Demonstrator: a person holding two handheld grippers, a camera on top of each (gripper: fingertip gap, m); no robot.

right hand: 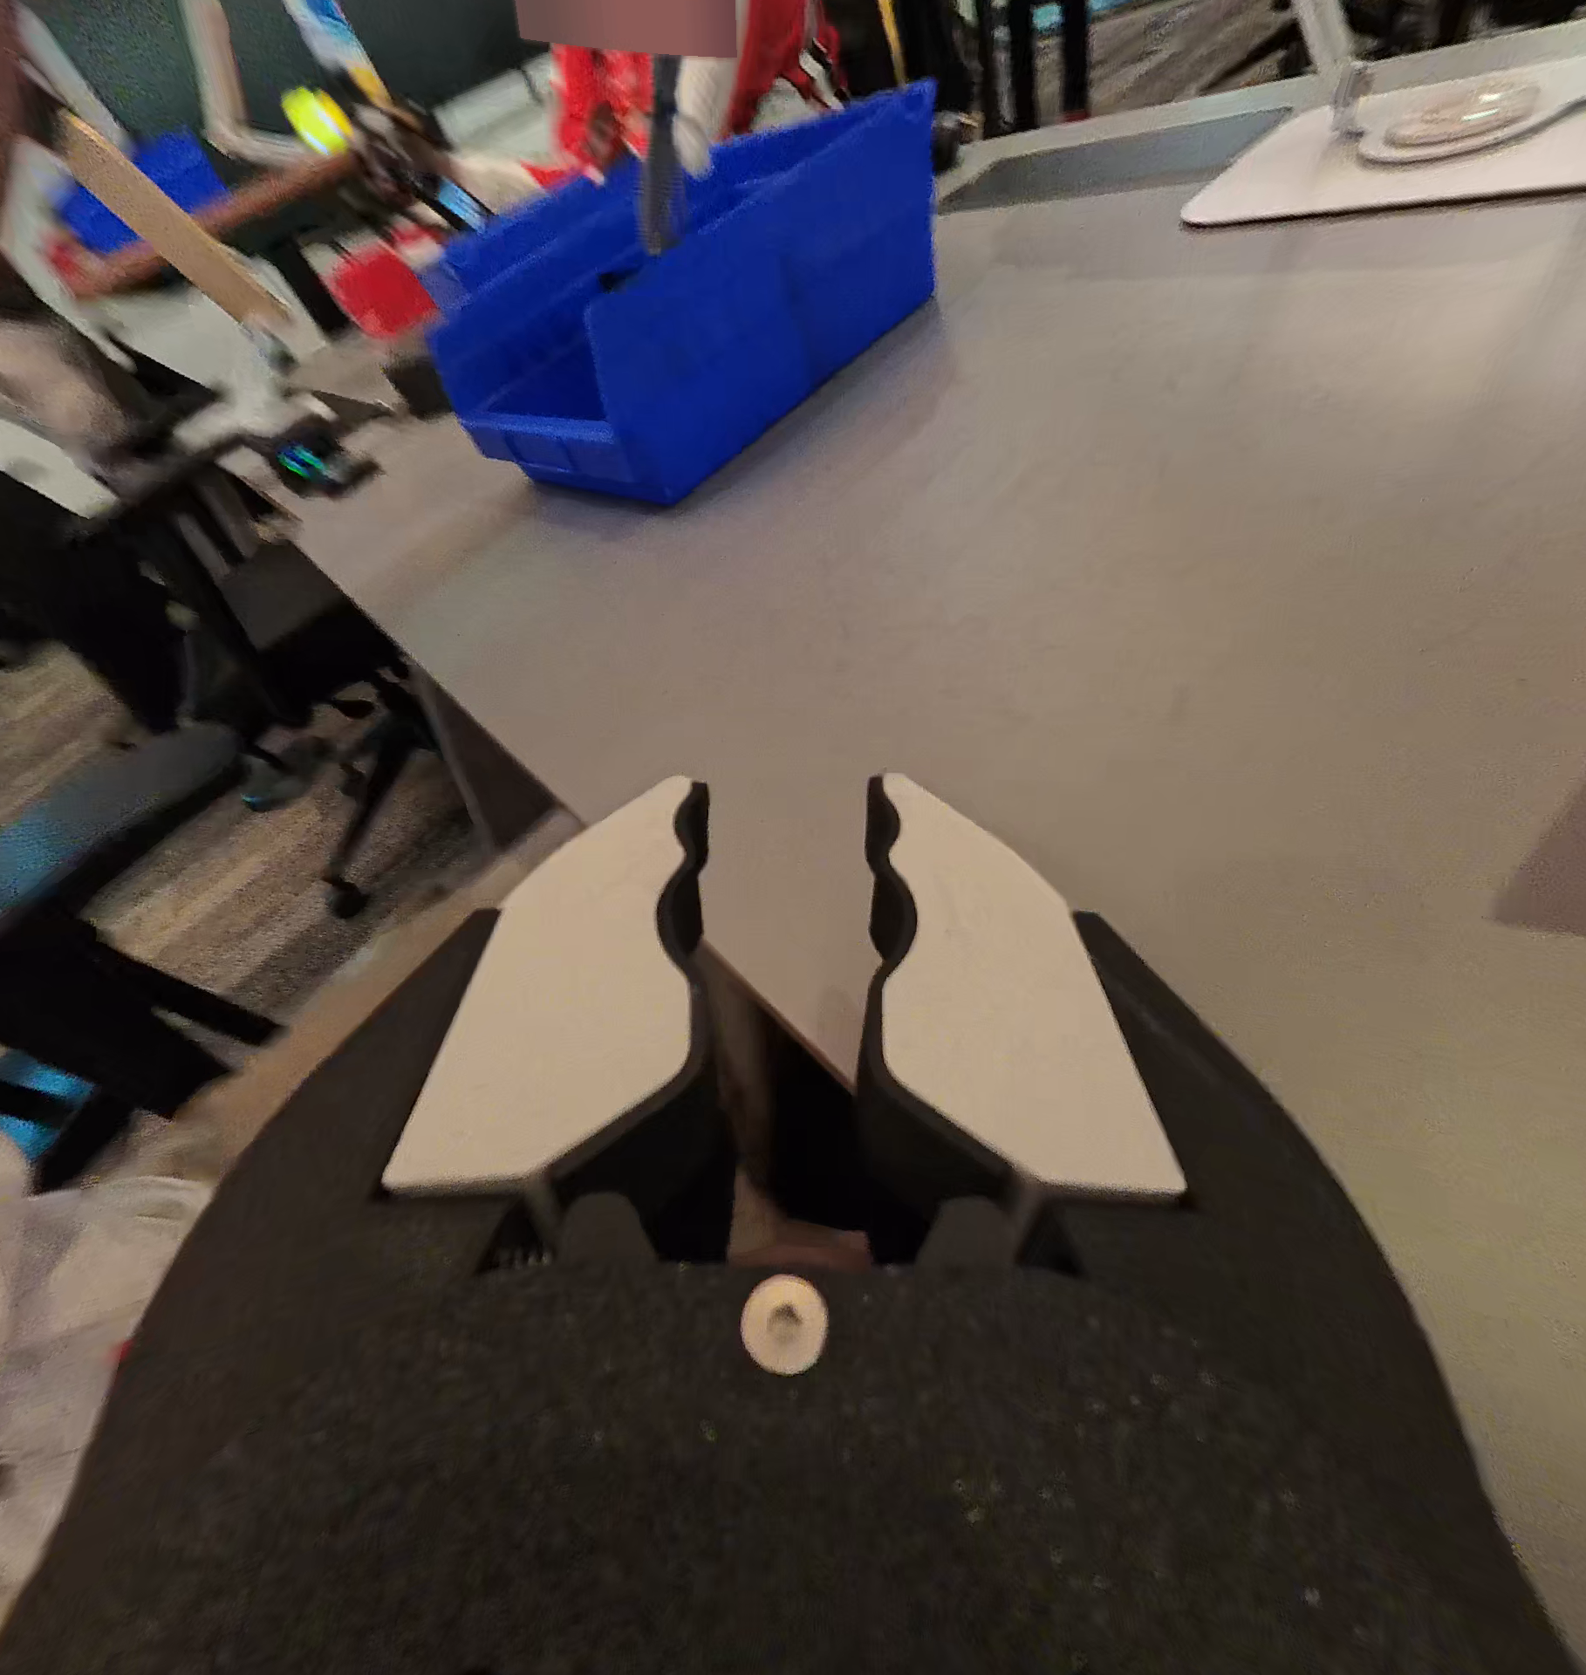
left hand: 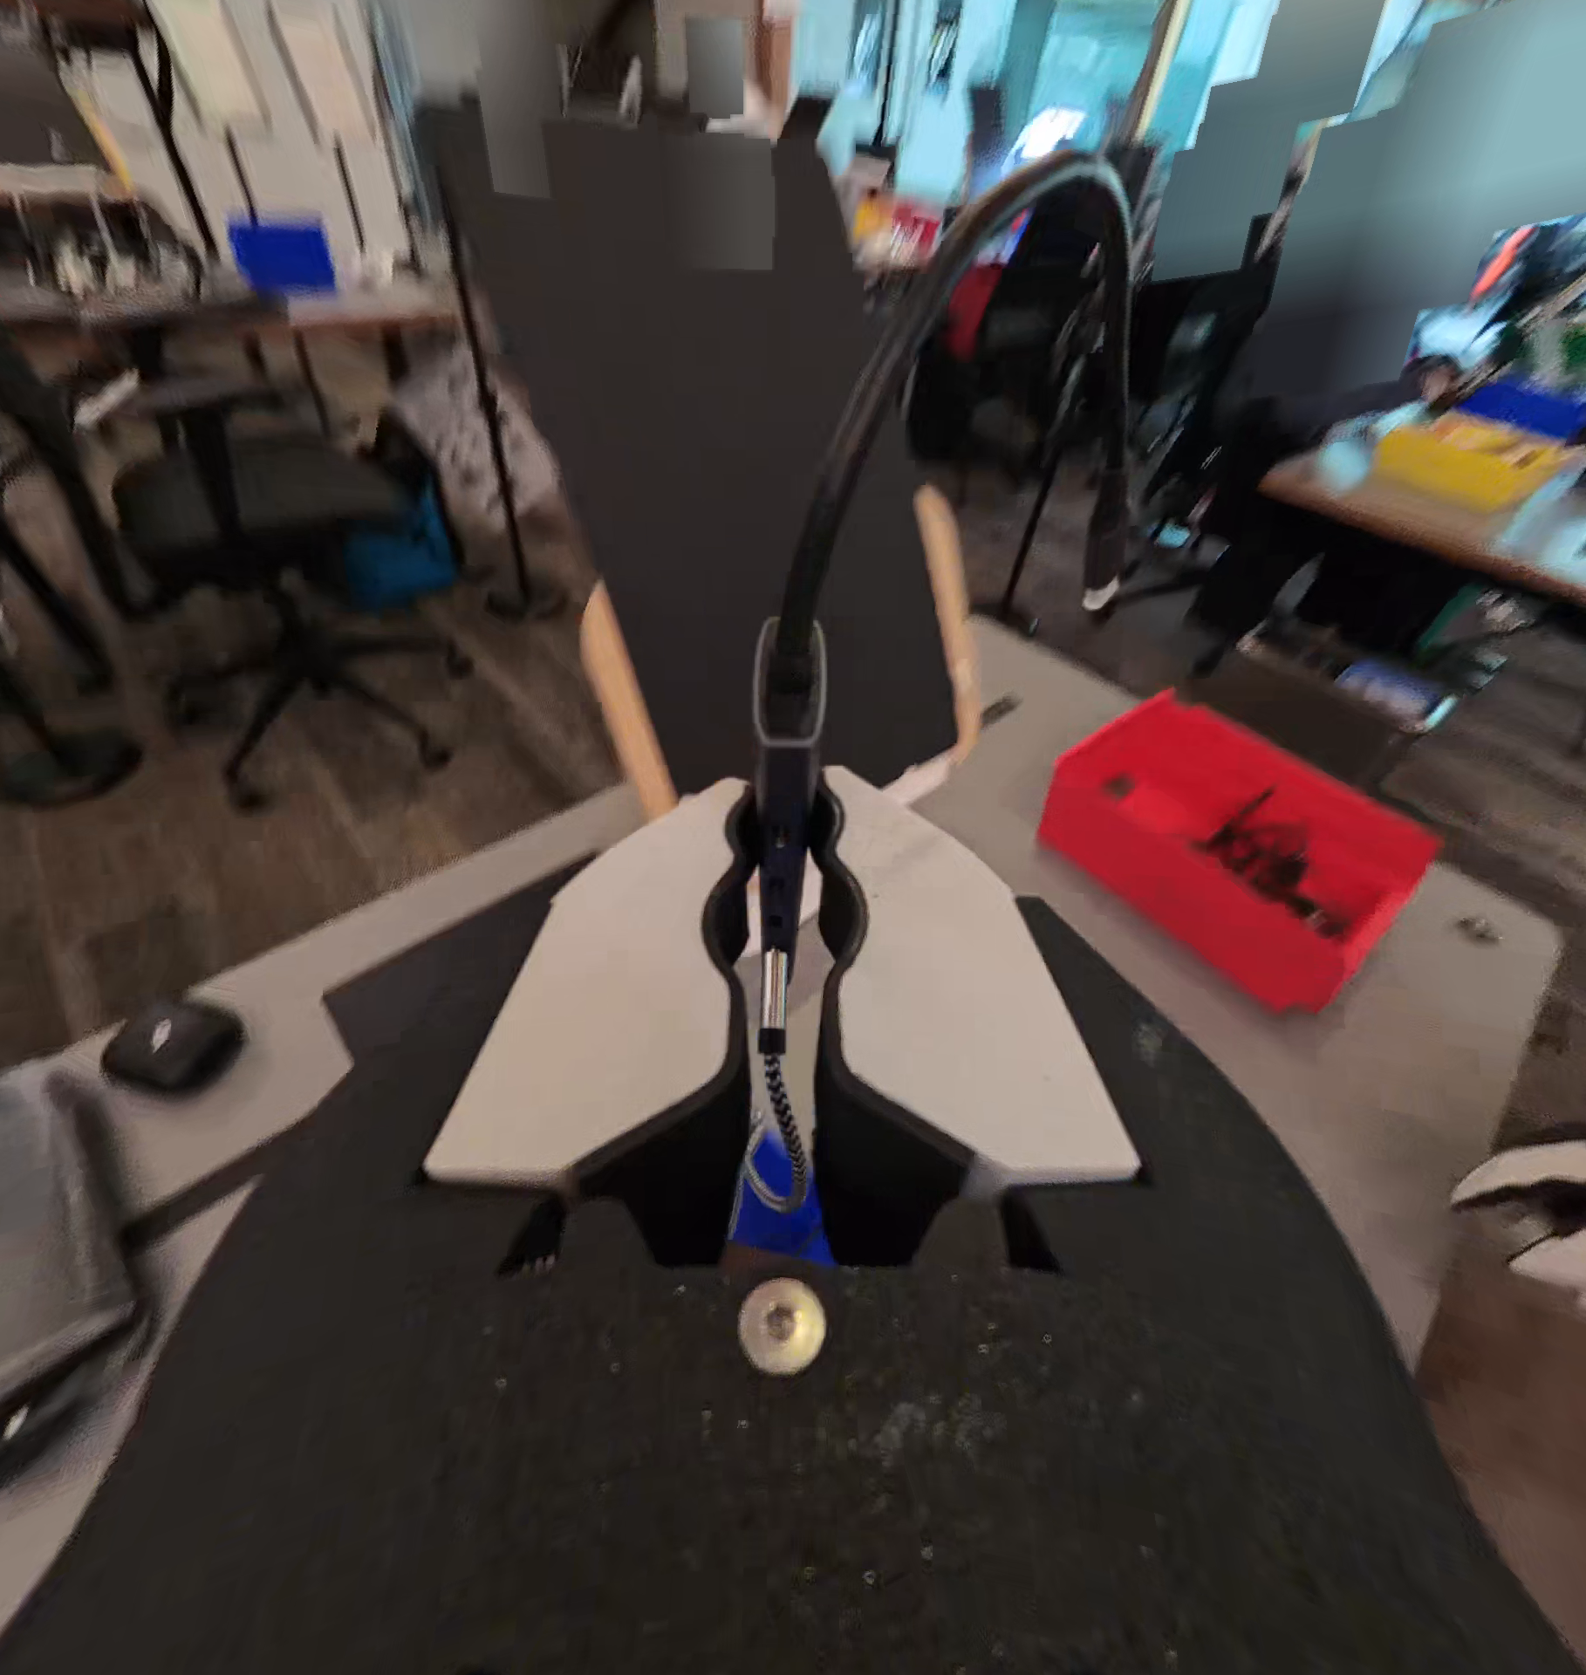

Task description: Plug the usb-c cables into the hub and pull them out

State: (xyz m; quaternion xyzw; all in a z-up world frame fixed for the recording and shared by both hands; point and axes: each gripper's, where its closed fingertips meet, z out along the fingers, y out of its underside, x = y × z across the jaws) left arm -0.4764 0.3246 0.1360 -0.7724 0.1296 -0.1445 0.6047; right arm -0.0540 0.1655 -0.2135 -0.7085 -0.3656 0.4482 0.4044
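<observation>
In the left wrist view my left gripper [left hand: 782,802] is shut on a slim dark hub [left hand: 788,725], held edge-on and lifted above the table. The hub's own black cable [left hand: 871,399] arcs up and to the right. A silver usb-c plug [left hand: 774,988] on a black-and-white braided cable [left hand: 788,1119] sits in the hub's near side, between the fingers. In the right wrist view my right gripper [right hand: 785,798] is open and empty, above the grey table [right hand: 1088,589] near its left edge. A blurred cable [right hand: 664,172] hangs over a blue bin [right hand: 708,335] ahead of it.
A red bin [left hand: 1224,861] with dark bits stands on the table to the right of the left gripper. A black earbud case [left hand: 173,1042] lies at the left. A white mat [right hand: 1406,172] lies at the far right. Chairs and desks stand beyond the table edge. The gap from one gripper's tips to the other's is roughly 60 centimeters.
</observation>
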